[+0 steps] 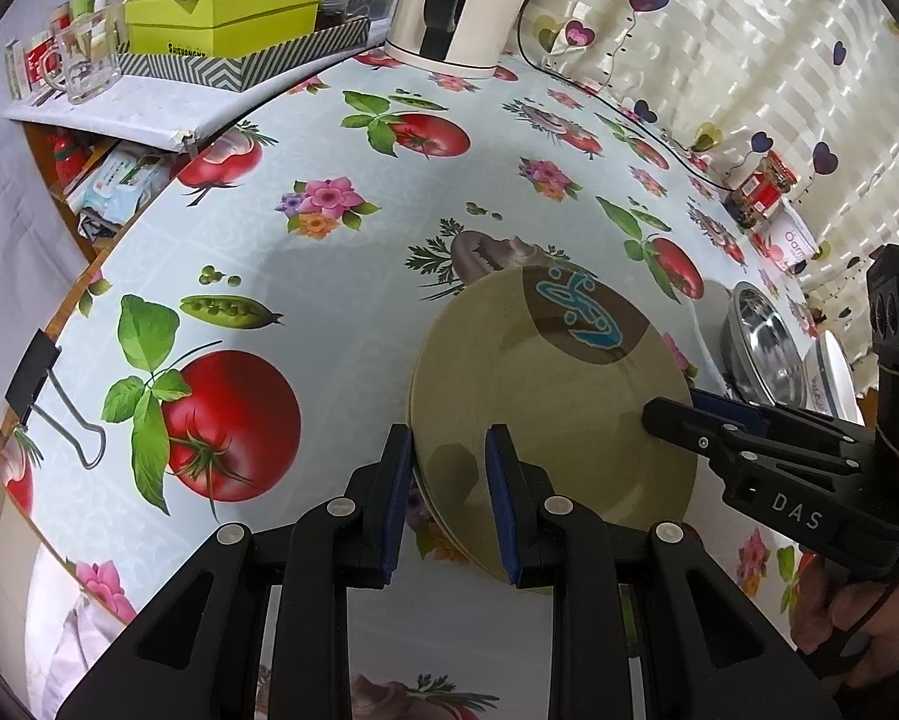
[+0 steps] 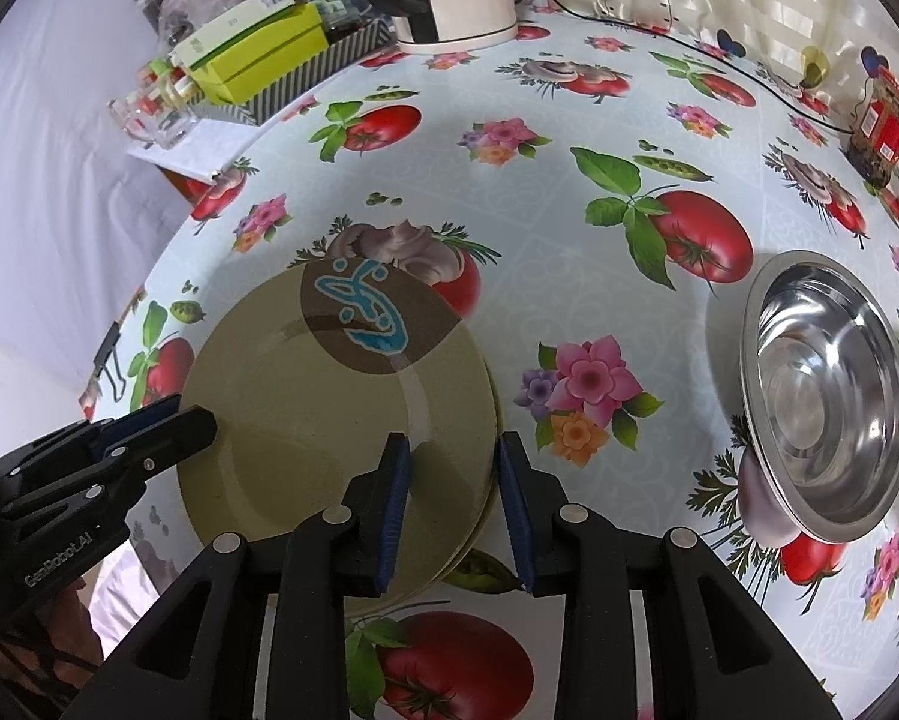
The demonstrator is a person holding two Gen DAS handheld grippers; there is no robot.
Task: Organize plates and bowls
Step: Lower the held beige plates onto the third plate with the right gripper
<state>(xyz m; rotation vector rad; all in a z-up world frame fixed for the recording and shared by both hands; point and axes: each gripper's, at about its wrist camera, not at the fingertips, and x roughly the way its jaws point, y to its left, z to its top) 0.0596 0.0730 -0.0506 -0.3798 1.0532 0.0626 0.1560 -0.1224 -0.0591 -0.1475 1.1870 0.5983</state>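
Two stacked olive plates (image 1: 545,420) (image 2: 305,420), the top one marked with a brown disc and a blue motif, sit between both grippers above the tomato-print tablecloth (image 1: 341,312). My left gripper (image 1: 449,444) (image 2: 194,414) is shut on their left rim, one pad outside the edge and the other on the top face. My right gripper (image 2: 454,450) (image 1: 671,408) clamps the opposite rim the same way. A steel bowl (image 2: 827,396) (image 1: 761,348) rests on the table to the right, apart from the plates, with a white dish (image 1: 833,372) just beyond it.
At the back stand a white kettle (image 1: 455,0), green boxes in a striped tray (image 1: 227,18), a glass mug (image 1: 89,60) and a red-labelled jar (image 2: 887,120). A black cable (image 1: 629,114) runs along the curtain. A binder clip (image 1: 47,396) grips the cloth at the left table edge.
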